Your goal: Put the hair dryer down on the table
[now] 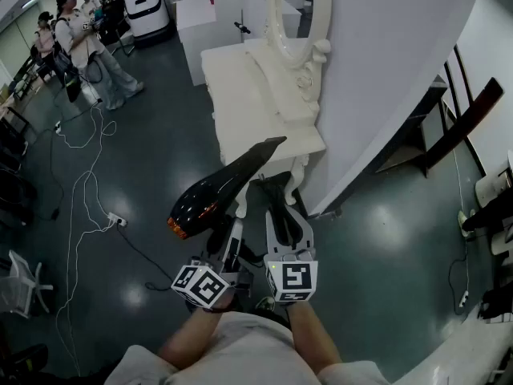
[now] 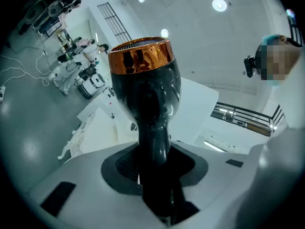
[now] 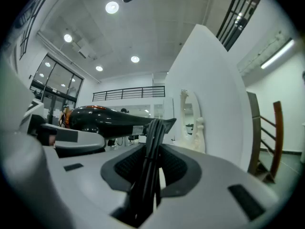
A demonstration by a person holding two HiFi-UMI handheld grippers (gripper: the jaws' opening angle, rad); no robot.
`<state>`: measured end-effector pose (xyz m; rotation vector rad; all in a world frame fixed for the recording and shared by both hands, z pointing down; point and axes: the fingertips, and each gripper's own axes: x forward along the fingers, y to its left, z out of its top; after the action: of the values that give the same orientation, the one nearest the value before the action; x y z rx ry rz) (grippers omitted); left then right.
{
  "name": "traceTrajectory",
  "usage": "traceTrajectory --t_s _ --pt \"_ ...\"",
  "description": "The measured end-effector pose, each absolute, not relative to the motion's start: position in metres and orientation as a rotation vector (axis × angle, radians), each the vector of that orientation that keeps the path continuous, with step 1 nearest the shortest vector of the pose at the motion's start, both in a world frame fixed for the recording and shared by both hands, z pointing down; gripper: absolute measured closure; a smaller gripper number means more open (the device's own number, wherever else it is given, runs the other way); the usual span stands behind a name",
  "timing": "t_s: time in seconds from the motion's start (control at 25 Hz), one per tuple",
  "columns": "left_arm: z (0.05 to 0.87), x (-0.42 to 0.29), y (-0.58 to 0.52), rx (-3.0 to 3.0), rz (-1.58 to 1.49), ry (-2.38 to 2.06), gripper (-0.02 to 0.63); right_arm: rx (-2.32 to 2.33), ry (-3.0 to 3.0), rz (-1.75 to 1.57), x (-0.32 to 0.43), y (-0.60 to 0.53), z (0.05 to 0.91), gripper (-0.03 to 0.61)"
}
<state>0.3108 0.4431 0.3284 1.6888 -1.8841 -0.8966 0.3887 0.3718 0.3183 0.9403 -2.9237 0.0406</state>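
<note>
A glossy black hair dryer [image 1: 216, 187] with a copper ring at its rear hangs in the air in front of the white dressing table [image 1: 256, 103], nozzle toward the table. My left gripper [image 1: 237, 219] is shut on its handle; in the left gripper view the hair dryer [image 2: 145, 85] stands straight up out of the left gripper [image 2: 155, 175]. My right gripper [image 1: 280, 211] is shut on the bundled black cord [image 1: 271, 192], just right of the handle. In the right gripper view the cord [image 3: 150, 147] runs between the pads of the right gripper [image 3: 152, 171], with the hair dryer [image 3: 105, 118] to the left.
An oval mirror [image 1: 300, 10] stands at the table's back against a white partition. Cables [image 1: 88, 183] and a power strip [image 1: 118, 219] lie on the dark floor at left. People [image 1: 80, 38] stand at the far left. Dark wooden bars [image 1: 457, 127] lean at right.
</note>
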Motion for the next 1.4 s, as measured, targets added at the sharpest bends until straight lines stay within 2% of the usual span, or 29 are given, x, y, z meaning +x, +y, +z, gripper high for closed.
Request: traceTrajectory --t_s 0.68,1.4 --pt "0.348 0.240 0.429 1.634 -0.899 -1.895 0.468 0.902 -2.891 0.057 0.314 0.353 0.340 0.469" --pt "0.331 0.076 0.408 1.695 -0.863 -1.856 0.468 0.978 -2.876 0.078 0.147 0.333 0.330 0.469"
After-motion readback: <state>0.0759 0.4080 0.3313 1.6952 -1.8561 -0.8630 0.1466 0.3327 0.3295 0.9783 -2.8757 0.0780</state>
